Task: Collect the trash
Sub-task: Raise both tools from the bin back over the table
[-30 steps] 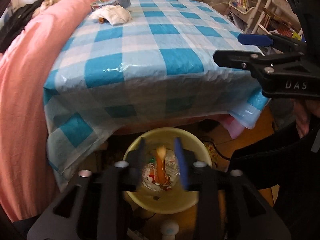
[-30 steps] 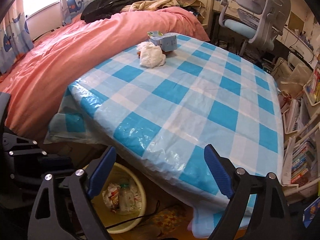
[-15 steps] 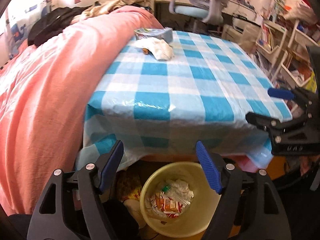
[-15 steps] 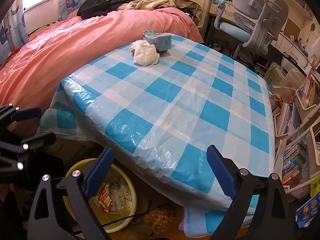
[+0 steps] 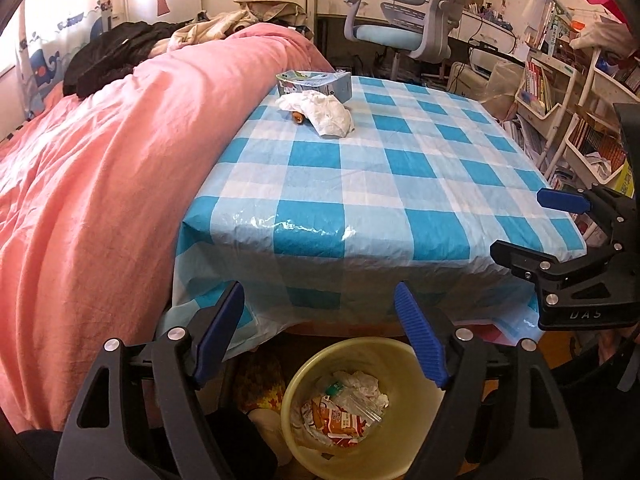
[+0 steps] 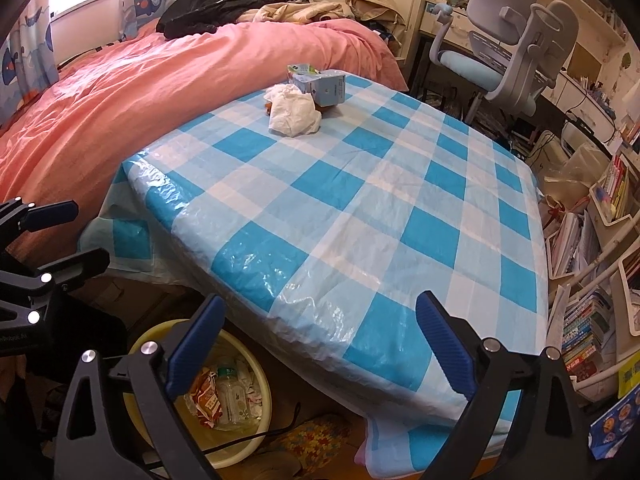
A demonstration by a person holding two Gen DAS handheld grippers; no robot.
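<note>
Crumpled white tissue wad (image 5: 322,113) lies on far part of the table (image 5: 360,184), well ahead of both tongs, soft + wrinkled, w/ a small brown bit (image 5: 298,118) poking out at its edge. Just behind it, touching or nearly, a light-blue carton box (image 5: 320,85), rectangular, printed top.

Left gripper (image 5: 320,336): jaws spread wide, blue ribbed pads, black frame w/ silver rivets; holds nothing, touches nothing. It hangs above the yellow bin (image 5: 376,452), in front of the table's near edge. Bin is round, smooth plastic, sits on the floor under the table edge; inside: orange snack wrapper (image 5: 336,424), clear plastic bottle, crumpled paper.

Right gripper (image 6: 320,340): also wide open, empty, same ribbed blue pads; over the near corner of the table, apart from the cloth. In left wrist view it shows at right, beside the table edge.

Table cover is glossy plastic sheet, blue/white check, creased where it drapes over the edge. Left of both tongs: pink duvet (image 6: 140,80), matte, rumpled, dark clothes piled at far end. Far right: grey office chair (image 6: 512,48), bookshelves (image 6: 592,280) crammed w/ books.
</note>
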